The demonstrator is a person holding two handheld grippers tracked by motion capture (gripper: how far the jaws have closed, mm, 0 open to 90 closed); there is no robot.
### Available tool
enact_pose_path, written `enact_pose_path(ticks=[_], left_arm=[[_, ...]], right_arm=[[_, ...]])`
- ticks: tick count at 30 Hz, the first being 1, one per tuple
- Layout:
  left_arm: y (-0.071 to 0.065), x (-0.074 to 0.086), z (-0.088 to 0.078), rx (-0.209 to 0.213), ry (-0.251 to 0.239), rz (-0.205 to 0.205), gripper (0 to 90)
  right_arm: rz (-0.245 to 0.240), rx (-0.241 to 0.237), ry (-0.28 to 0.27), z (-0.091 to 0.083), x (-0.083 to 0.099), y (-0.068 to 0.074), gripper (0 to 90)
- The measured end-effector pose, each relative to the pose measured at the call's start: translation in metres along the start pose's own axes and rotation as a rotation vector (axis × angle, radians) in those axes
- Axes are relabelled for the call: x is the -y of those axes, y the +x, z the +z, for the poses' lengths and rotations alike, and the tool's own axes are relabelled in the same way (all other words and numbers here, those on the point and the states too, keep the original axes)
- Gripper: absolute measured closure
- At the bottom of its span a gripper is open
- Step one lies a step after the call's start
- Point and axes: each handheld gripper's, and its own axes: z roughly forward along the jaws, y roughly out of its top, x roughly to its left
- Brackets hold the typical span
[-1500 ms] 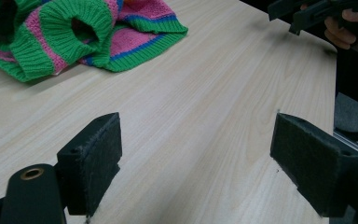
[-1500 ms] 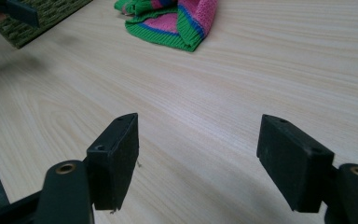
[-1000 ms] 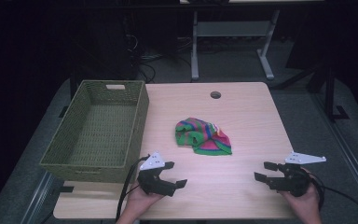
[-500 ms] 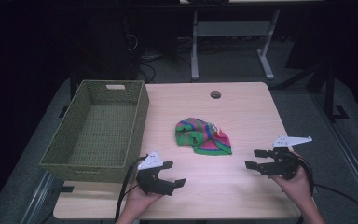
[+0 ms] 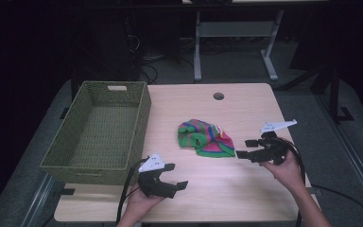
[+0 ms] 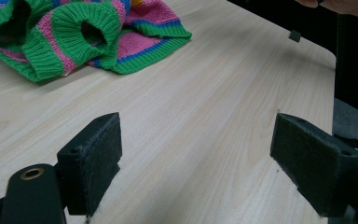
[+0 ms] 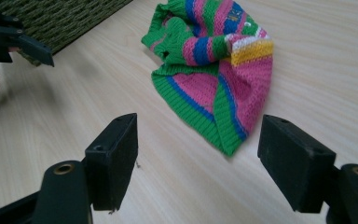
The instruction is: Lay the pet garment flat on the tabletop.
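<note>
High view landmark: the striped knitted garment [image 5: 204, 138] lies crumpled on the wooden table [image 5: 246, 198], mid-table, touching nothing else.
Basket: the green woven basket [image 5: 99, 130] stands well to the garment's left, nothing inside it.
Right gripper [image 5: 246, 149]: just beside the garment's right edge, jaws spread wide and aimed at its green hem [image 7: 223, 126], holding nothing.
Left gripper [image 5: 176, 177]: near the table's front edge, below and left of the garment, jaws wide apart, nothing between them.
Step in hand: likely the approach for a first grasp.
Next move: the right gripper needs to drop onto the hem and close on a fold.
</note>
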Motion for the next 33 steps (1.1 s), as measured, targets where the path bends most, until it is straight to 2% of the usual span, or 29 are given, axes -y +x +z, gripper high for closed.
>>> enact_pose_path(ticks=[10,20,22,33], left_arm=[[0.002,0.000,-0.002,-0.001,-0.010,-0.003,16.3],[0.002,0.000,-0.002,0.002,-0.006,-0.009,16.3],[0.002,0.000,-0.002,0.002,-0.009,-0.008,16.3],[0.003,0.000,-0.002,0.002,-0.010,-0.006,16.3]], right_arm=[[-0.029,-0.022,0.020,0.024,-0.037,0.006,29.2],[-0.056,-0.020,0.044,0.046,-0.058,0.013,30.1],[-0.058,-0.025,0.041,0.052,-0.067,0.015,30.7],[-0.064,-0.025,0.055,0.074,-0.082,0.022,31.9]])
